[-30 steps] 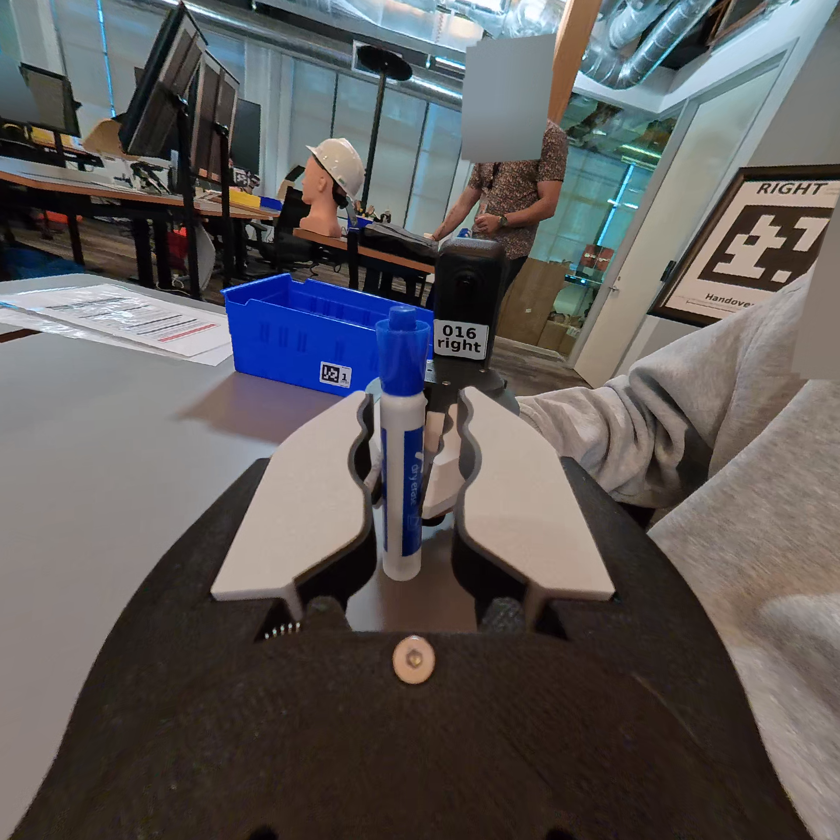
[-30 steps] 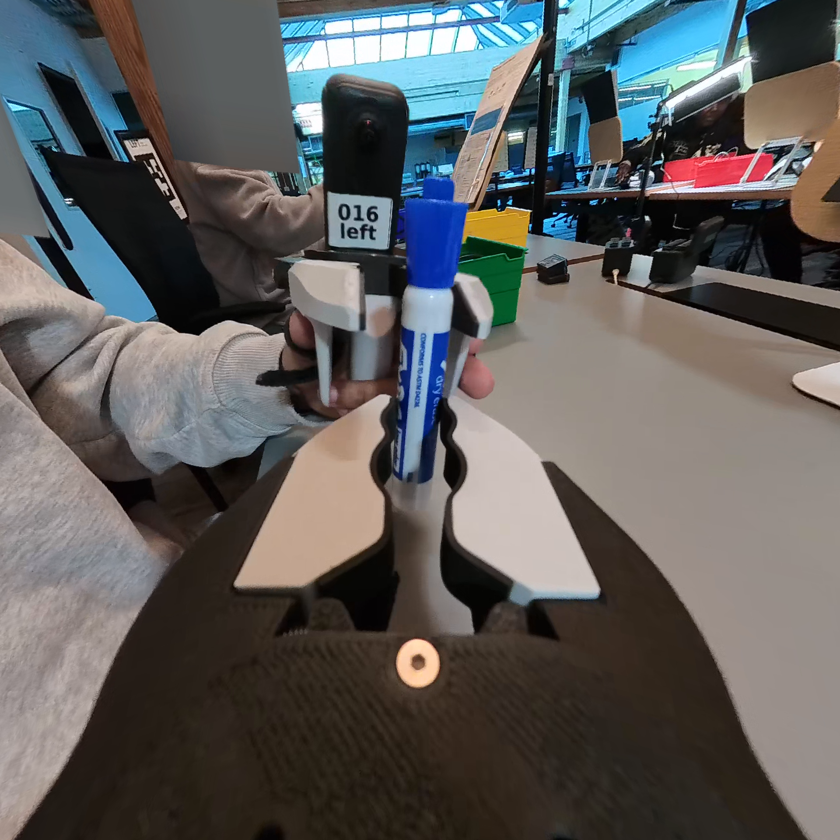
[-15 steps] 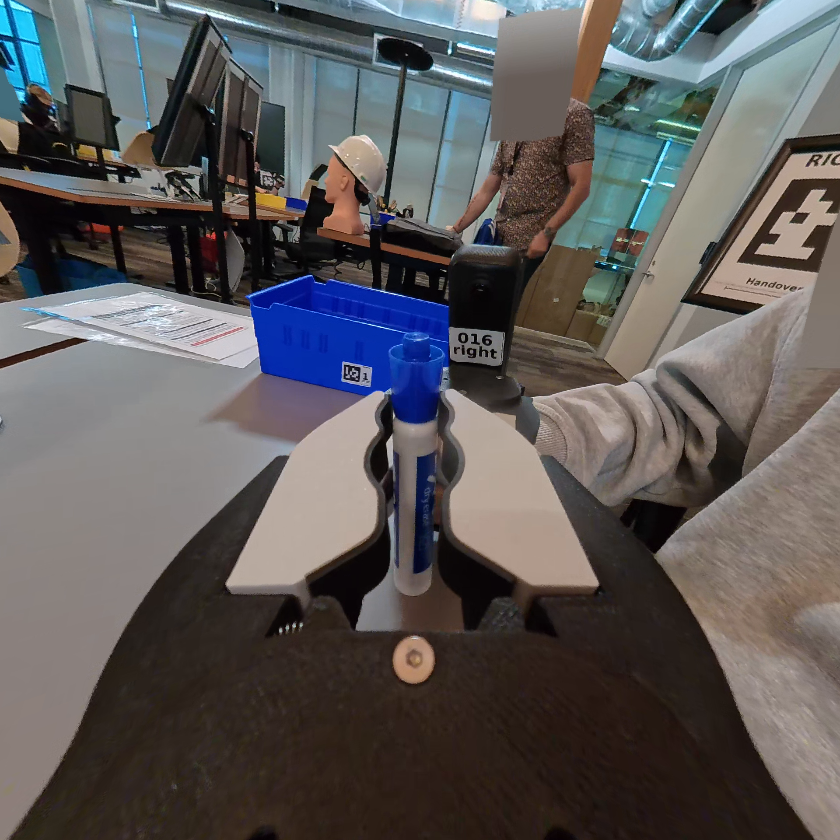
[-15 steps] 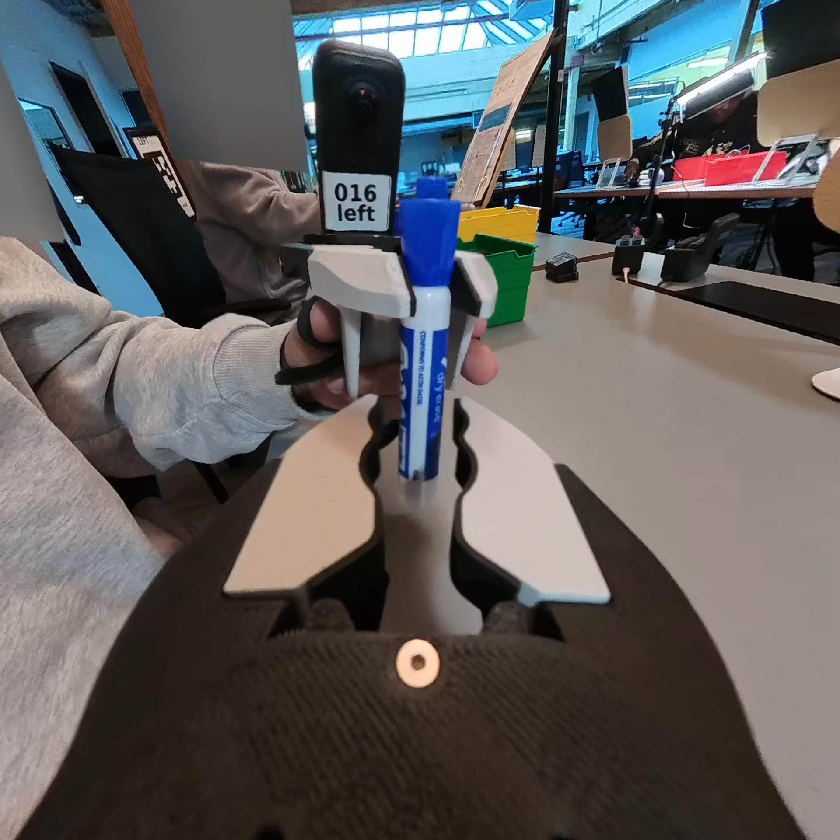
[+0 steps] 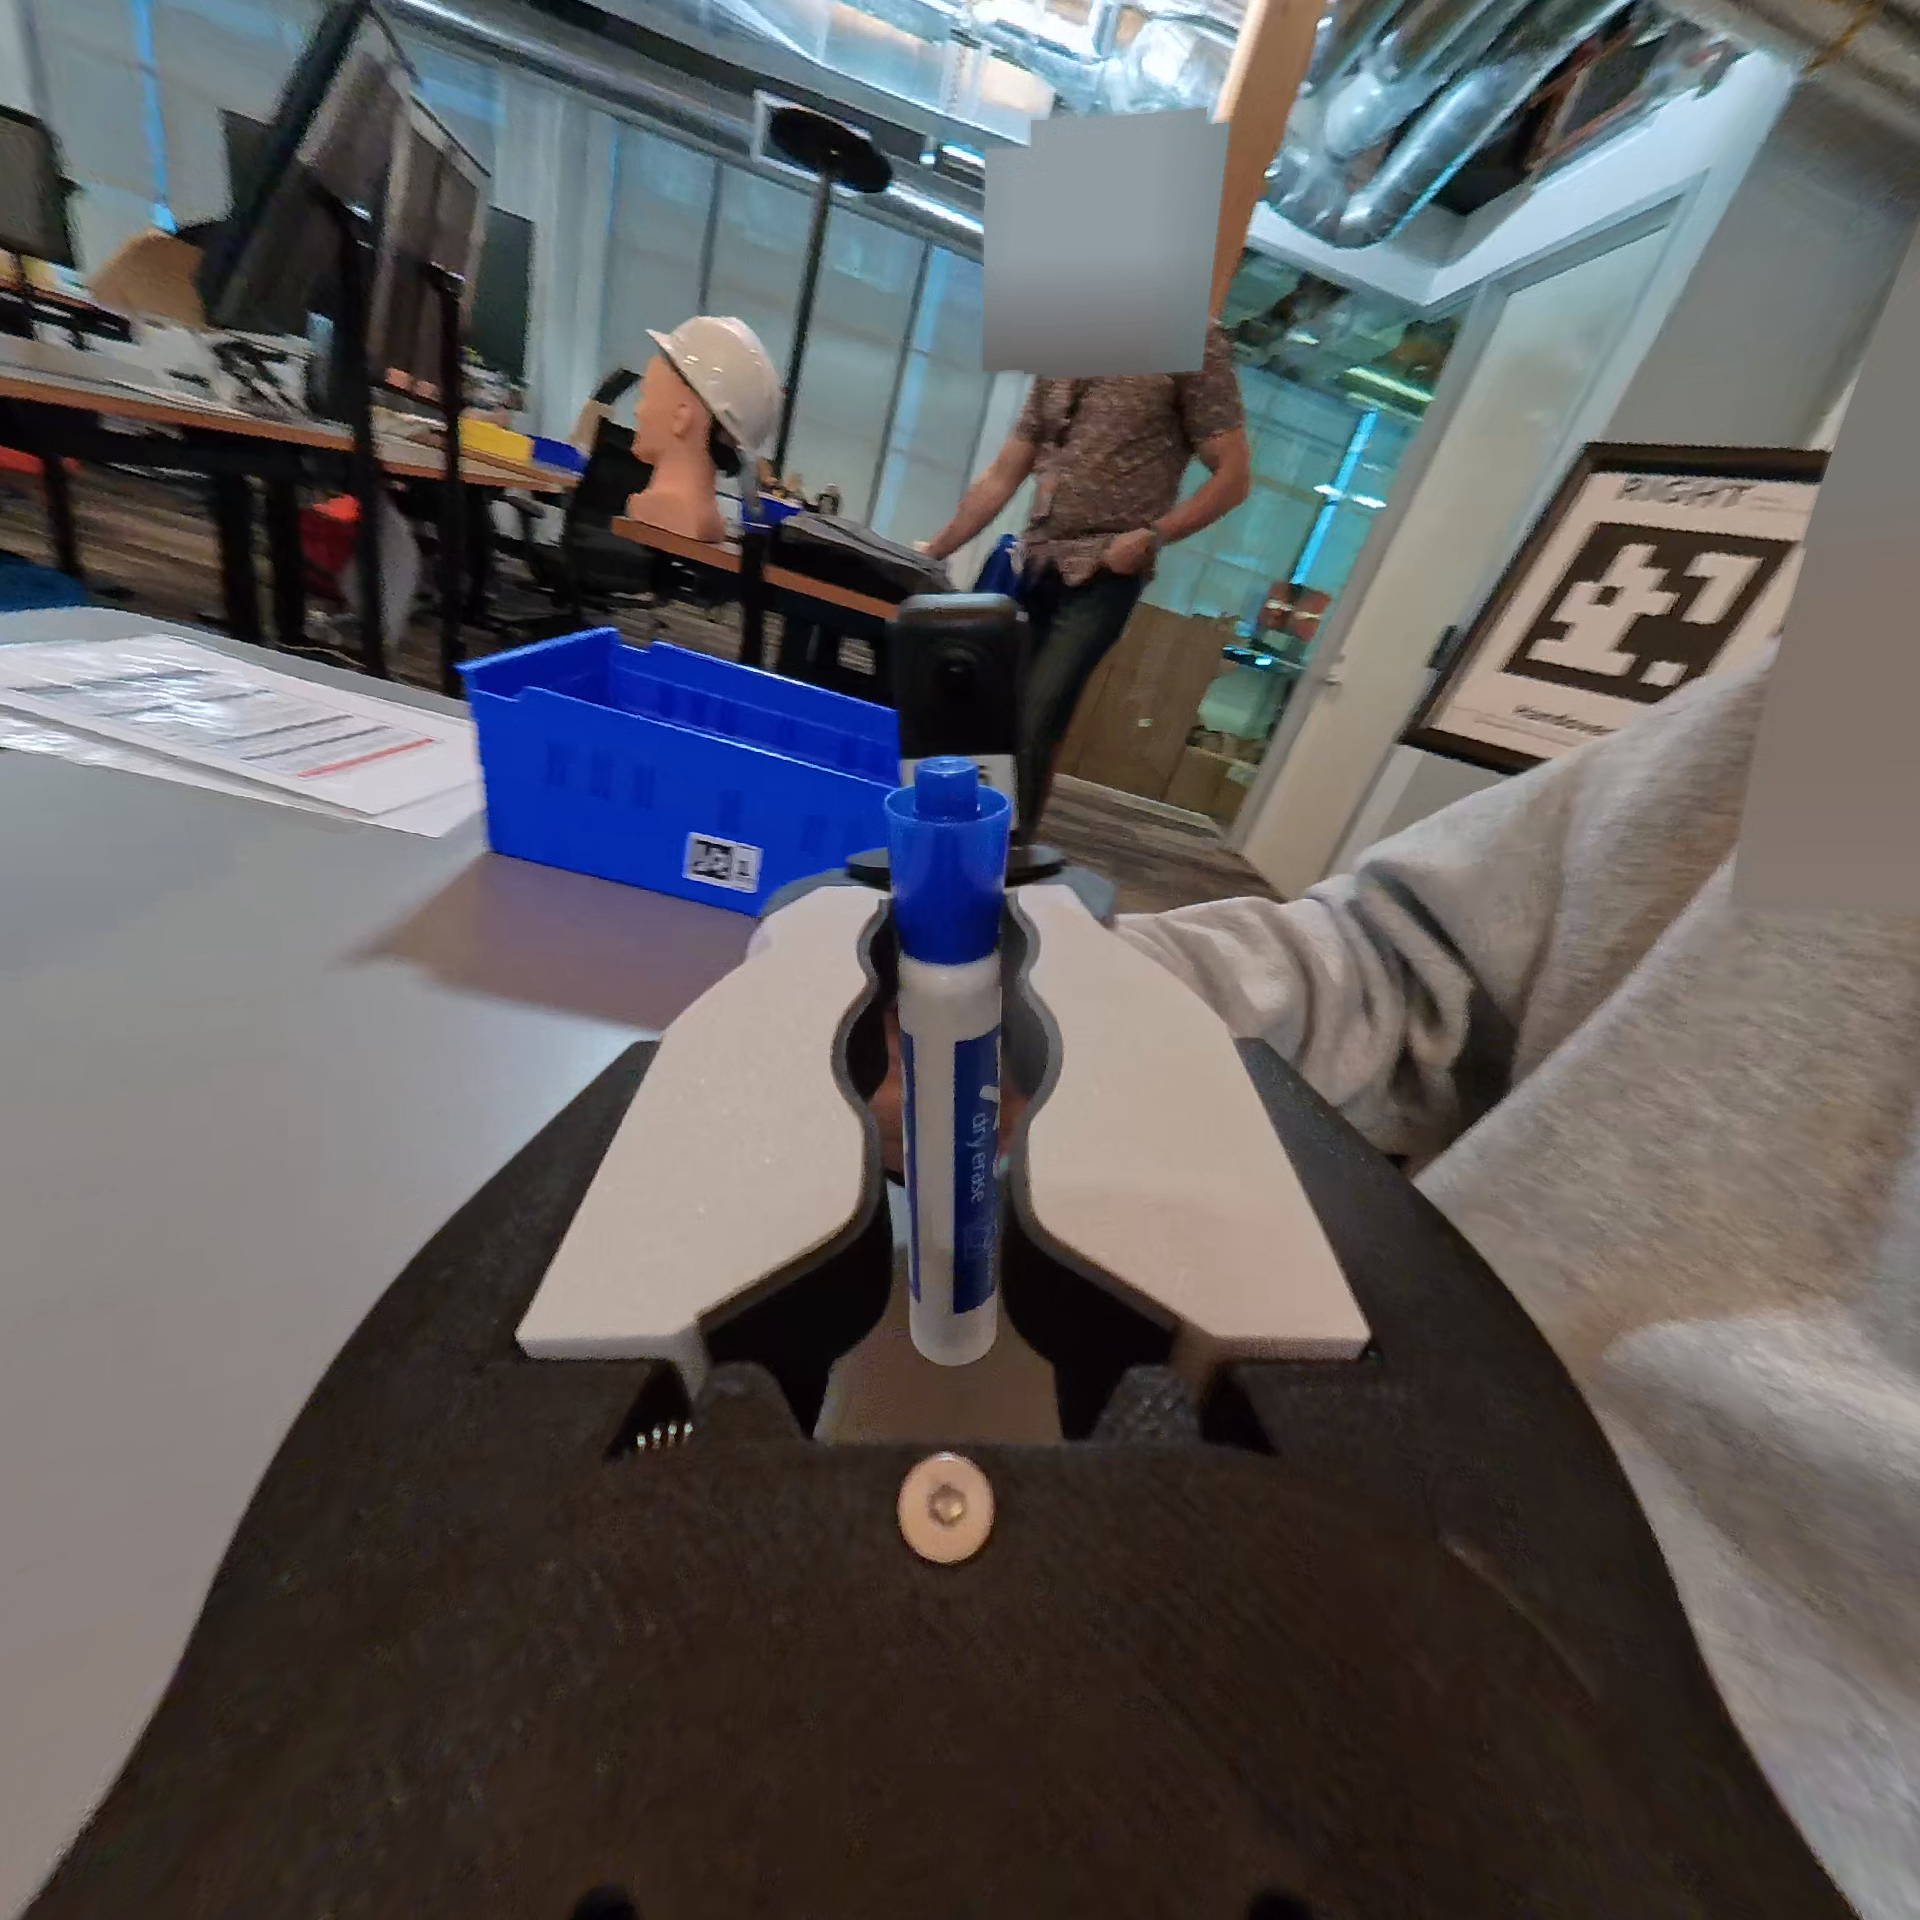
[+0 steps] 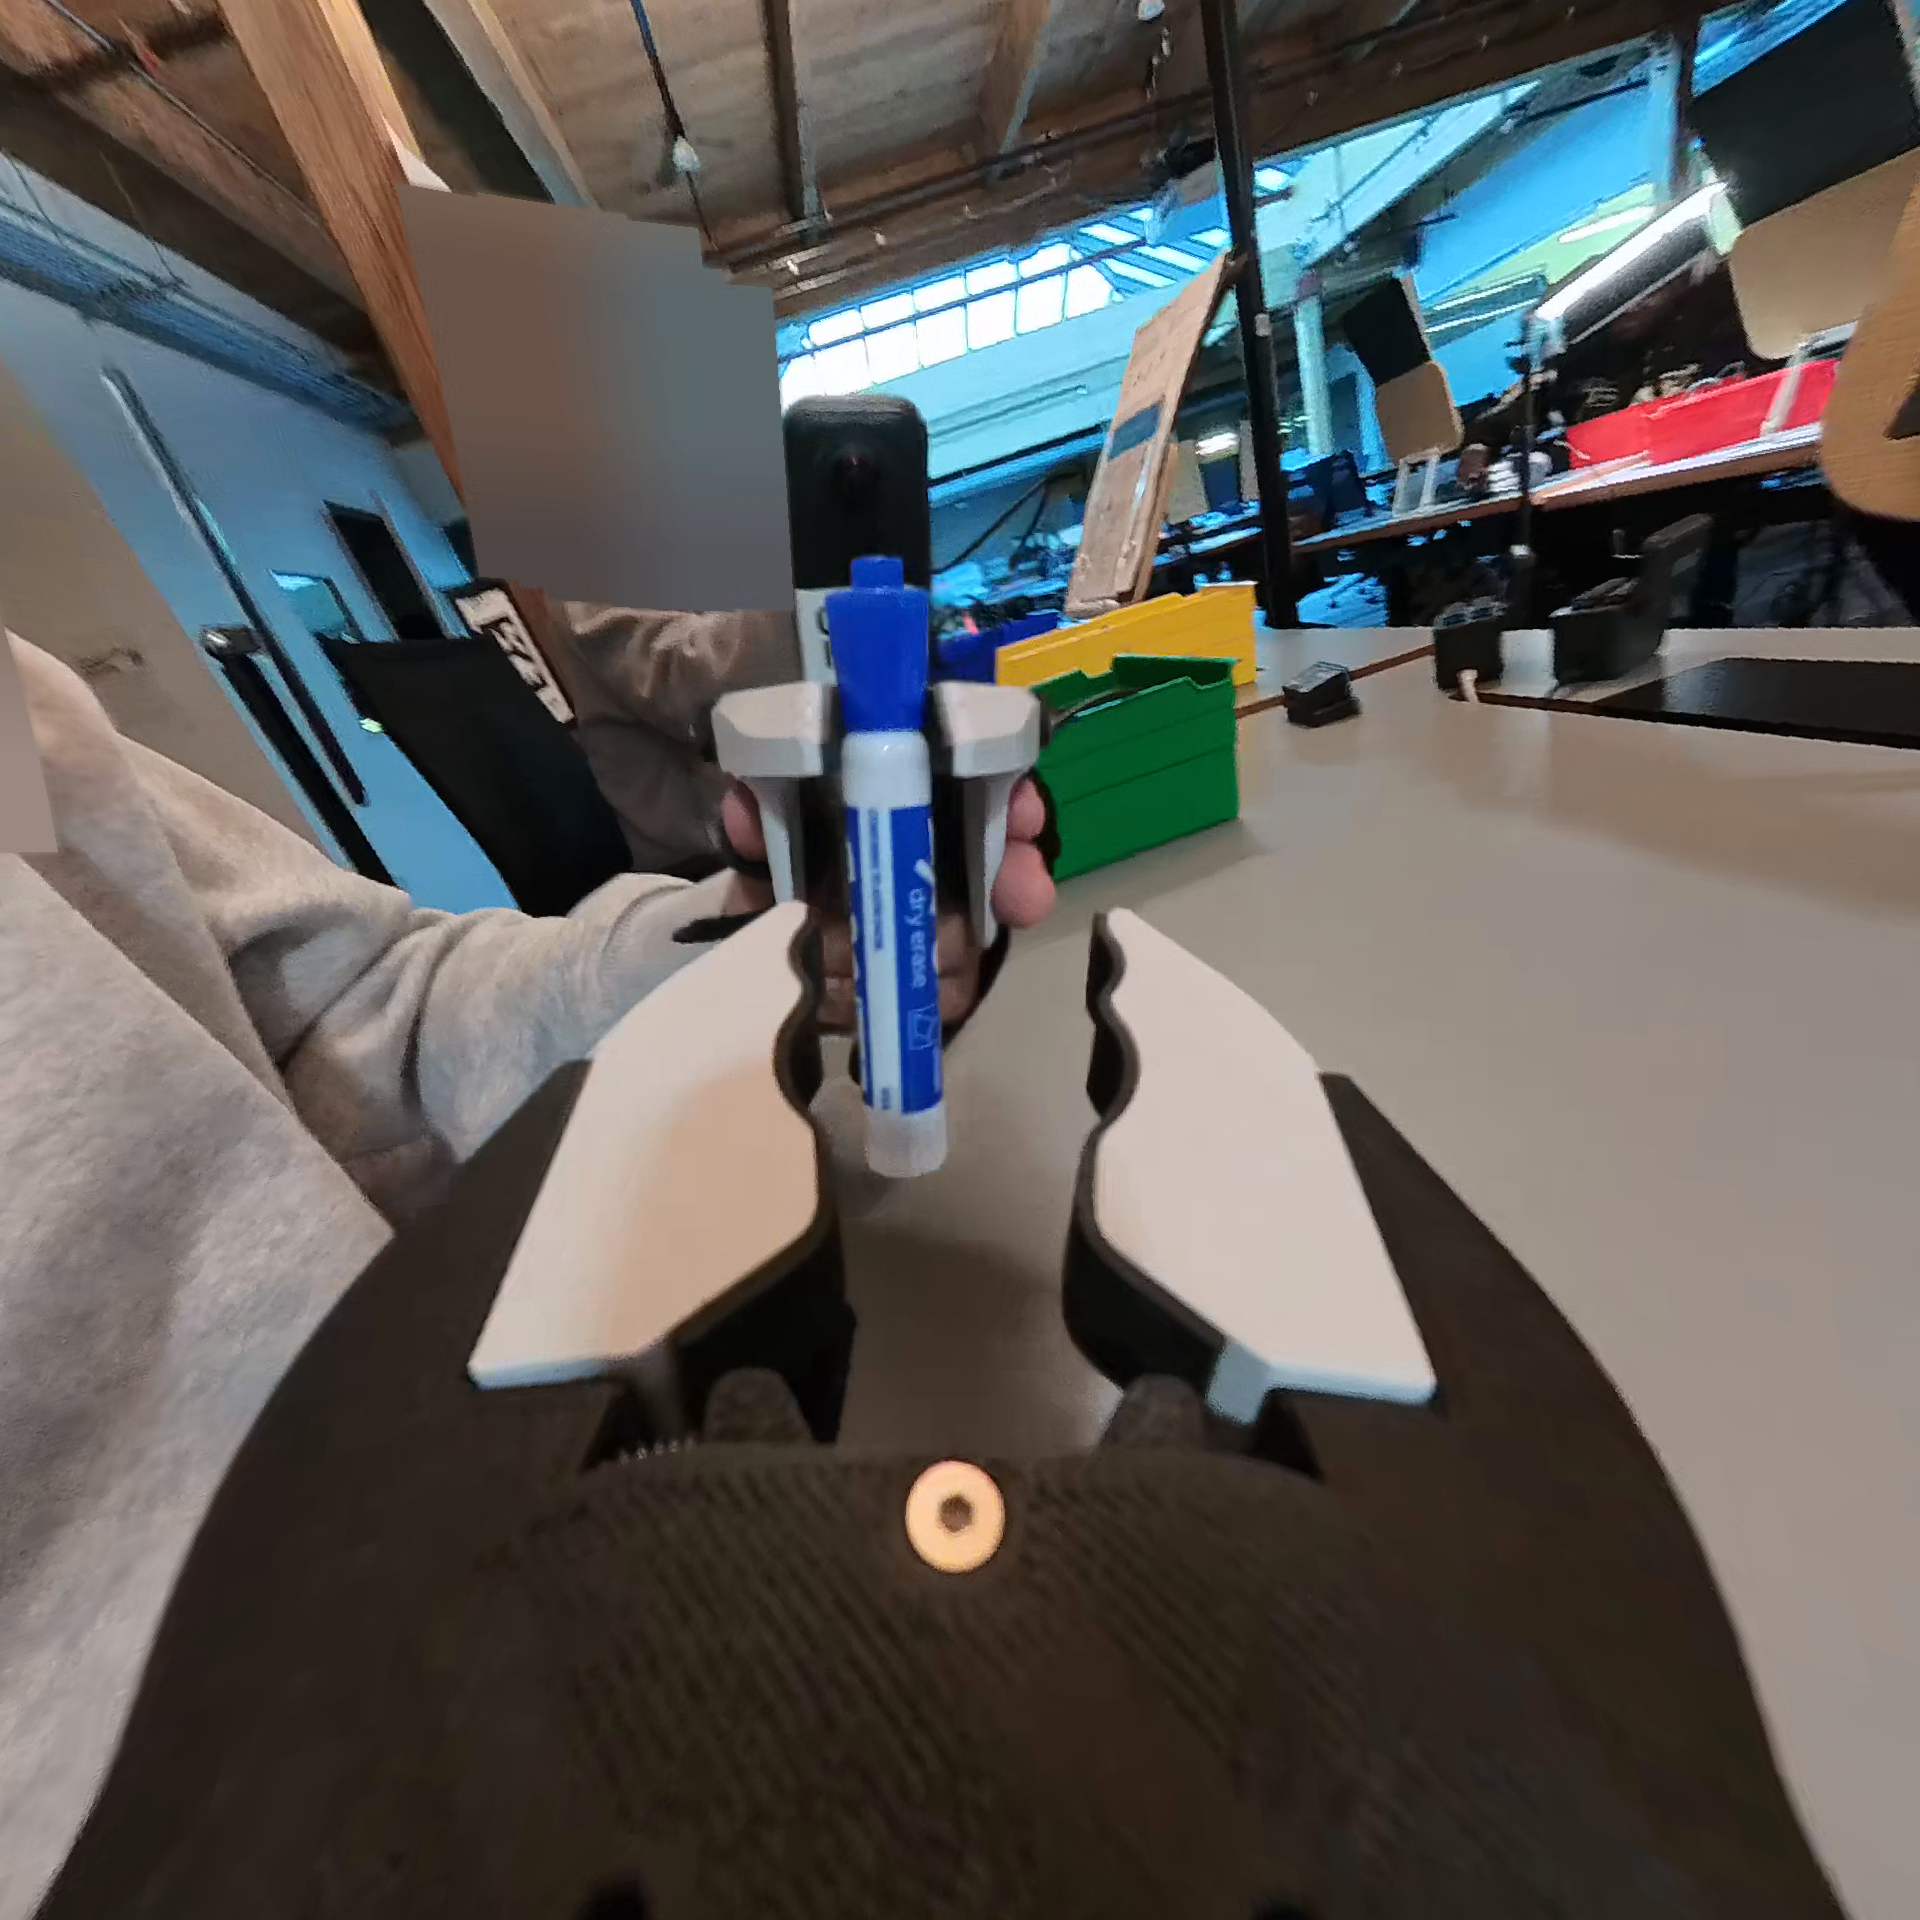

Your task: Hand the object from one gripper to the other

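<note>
A blue-capped white dry-erase marker point(image 5: 951, 1091) stands upright between the white fingers of my left gripper point(image 5: 945, 925), which is shut on it just below the cap. In the right wrist view the marker point(image 6: 894, 935) hangs from the left gripper point(image 6: 878, 727), held by a hand in a grey sleeve. My right gripper point(image 6: 951, 935) is open; its jaws stand wide apart and the marker's lower end is near the left finger point(image 6: 665, 1174), apart from it. In the left wrist view only the right gripper's black camera point(image 5: 961, 675) shows behind the marker.
A blue bin point(image 5: 665, 769) and papers point(image 5: 208, 717) lie on the grey table point(image 5: 260, 1039) to the left. A green bin point(image 6: 1143, 769) and a yellow bin point(image 6: 1132, 634) stand behind the left gripper. A person point(image 5: 1122, 468) stands in the background. Only a small space, under 4 cm, lies between the two pairs of fingers.
The left gripper closed on the marker. The right gripper, shut on it a second ago, has opened wide and let go, and the two grippers have drawn slightly apart.
</note>
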`<state>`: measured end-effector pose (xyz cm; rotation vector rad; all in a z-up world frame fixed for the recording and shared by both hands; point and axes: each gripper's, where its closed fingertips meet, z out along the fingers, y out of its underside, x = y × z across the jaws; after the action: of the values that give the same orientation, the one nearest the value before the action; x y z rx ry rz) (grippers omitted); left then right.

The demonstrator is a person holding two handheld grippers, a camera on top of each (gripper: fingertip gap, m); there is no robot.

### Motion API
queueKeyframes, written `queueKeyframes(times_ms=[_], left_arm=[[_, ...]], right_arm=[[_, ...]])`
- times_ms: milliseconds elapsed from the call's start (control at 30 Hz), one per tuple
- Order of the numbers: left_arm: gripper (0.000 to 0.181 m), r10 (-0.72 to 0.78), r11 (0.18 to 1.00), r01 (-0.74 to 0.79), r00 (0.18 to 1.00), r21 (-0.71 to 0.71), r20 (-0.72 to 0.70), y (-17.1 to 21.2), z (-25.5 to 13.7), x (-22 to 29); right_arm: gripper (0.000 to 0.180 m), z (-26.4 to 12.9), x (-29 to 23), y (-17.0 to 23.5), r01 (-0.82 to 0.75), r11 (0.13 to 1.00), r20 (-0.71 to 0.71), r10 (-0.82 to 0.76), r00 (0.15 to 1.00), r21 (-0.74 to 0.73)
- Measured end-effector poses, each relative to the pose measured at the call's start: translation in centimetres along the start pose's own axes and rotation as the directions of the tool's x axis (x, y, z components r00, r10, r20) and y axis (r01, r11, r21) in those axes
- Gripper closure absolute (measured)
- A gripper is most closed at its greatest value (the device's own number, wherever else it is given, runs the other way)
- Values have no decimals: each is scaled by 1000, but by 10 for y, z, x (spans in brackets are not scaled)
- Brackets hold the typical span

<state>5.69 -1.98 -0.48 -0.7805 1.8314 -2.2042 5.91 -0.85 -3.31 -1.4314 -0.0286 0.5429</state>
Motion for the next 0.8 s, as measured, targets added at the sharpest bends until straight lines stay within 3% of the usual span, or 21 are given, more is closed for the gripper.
queueKeyframes(times_ms=[167,333,800], left_arm=[[161,-66,997,70,983,15,-174,-3,0,23],[160,-99,993,112,950,27,-296,-5,0,41],[160,-96,993,113,949,39,-300,-3,4,44]], right_arm=[[137,-2,-21,-5,-124,992,182,122,976,1],[141,4,-42,2,-154,986,286,165,944,-58],[148,10,-59,11,-186,974,347,222,911,-132]])
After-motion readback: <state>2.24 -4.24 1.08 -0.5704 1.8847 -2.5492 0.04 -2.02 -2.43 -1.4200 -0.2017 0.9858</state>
